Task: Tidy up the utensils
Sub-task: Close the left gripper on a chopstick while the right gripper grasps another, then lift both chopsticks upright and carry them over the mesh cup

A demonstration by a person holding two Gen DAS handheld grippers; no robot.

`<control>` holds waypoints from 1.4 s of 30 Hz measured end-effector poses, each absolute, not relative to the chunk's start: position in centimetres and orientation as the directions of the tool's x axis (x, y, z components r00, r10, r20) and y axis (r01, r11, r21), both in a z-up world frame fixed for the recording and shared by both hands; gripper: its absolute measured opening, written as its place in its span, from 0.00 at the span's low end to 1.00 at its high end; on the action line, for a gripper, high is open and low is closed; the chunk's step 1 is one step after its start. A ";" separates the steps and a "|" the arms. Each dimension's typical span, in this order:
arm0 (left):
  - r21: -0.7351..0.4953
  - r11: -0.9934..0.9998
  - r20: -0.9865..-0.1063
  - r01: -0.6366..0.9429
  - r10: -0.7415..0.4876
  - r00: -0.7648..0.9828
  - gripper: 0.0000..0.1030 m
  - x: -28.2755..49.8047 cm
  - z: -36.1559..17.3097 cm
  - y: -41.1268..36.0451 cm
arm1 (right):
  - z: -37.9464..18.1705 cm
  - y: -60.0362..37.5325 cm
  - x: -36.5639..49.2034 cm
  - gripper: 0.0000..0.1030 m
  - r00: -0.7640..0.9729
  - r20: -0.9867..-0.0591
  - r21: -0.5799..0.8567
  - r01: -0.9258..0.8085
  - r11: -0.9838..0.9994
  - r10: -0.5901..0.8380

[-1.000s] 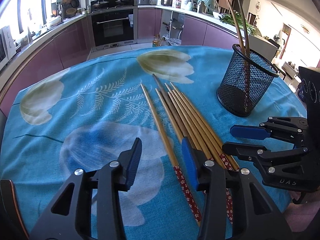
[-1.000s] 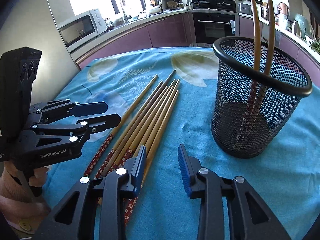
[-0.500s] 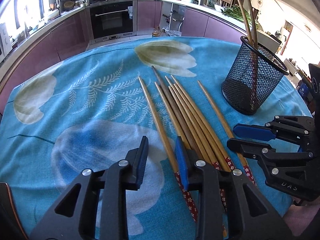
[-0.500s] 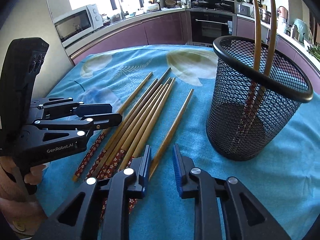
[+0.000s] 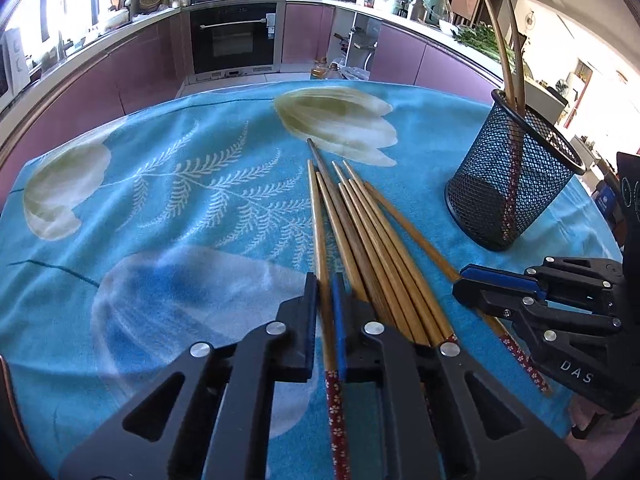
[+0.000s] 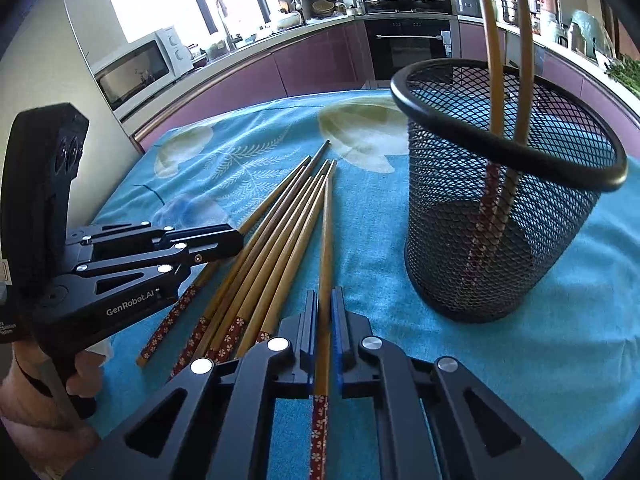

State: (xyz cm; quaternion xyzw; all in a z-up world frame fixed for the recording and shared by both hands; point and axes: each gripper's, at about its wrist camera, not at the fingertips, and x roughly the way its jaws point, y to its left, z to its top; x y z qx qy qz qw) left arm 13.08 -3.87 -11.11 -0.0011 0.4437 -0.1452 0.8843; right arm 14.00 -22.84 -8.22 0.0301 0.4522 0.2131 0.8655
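Left claw (image 5: 325,280) pinched leftmost chopstick (image 5: 318,232); right claw (image 6: 325,296) pinched rightmost chopstick (image 6: 327,240). Both had just closed. Mesh holder (image 6: 500,264) stood nearby right, holding two chopsticks.

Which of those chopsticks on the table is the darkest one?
The dark brown chopstick whose tip reaches farthest up the tablecloth, past the lighter chopsticks beside it in the bundle.

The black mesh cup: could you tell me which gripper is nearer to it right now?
Right. The right gripper sits just beside the black mesh cup; the left gripper is beyond the chopstick bundle.
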 end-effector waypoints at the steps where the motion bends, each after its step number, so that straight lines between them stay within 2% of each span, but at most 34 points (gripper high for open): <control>1: -0.138 0.957 -0.778 0.254 -0.263 0.570 0.07 12.8 -11.0 -3.7 | -8.1 -22.9 13.9 0.05 0.502 -0.765 0.251 -0.344 0.905 0.403; 10: -0.154 0.943 -0.781 0.294 -0.299 0.548 0.07 10.9 -10.7 -3.5 | -7.2 -22.6 13.2 0.05 0.479 -0.748 0.262 -0.421 0.868 0.458; 23: -0.108 0.924 -0.810 0.366 -0.295 0.506 0.10 11.6 -11.4 -4.1 | -7.9 -21.2 13.6 0.06 0.450 -0.787 0.217 -0.440 0.871 0.423; 28: -0.130 0.925 -0.813 0.358 -0.306 0.496 0.09 12.4 -11.3 -4.1 | -8.1 -21.2 13.9 0.06 0.452 -0.783 0.225 -0.437 0.871 0.429; 32: -0.119 0.932 -0.808 0.342 -0.291 0.512 0.07 12.3 -11.2 -4.3 | -7.7 -21.9 13.7 0.06 0.467 -0.770 0.232 -0.429 0.873 0.435; 42: -0.154 0.919 -0.753 0.362 -0.347 0.559 0.07 10.9 -8.1 -4.0 | -4.9 -23.7 12.6 0.06 0.533 -0.708 0.250 -0.424 0.870 0.463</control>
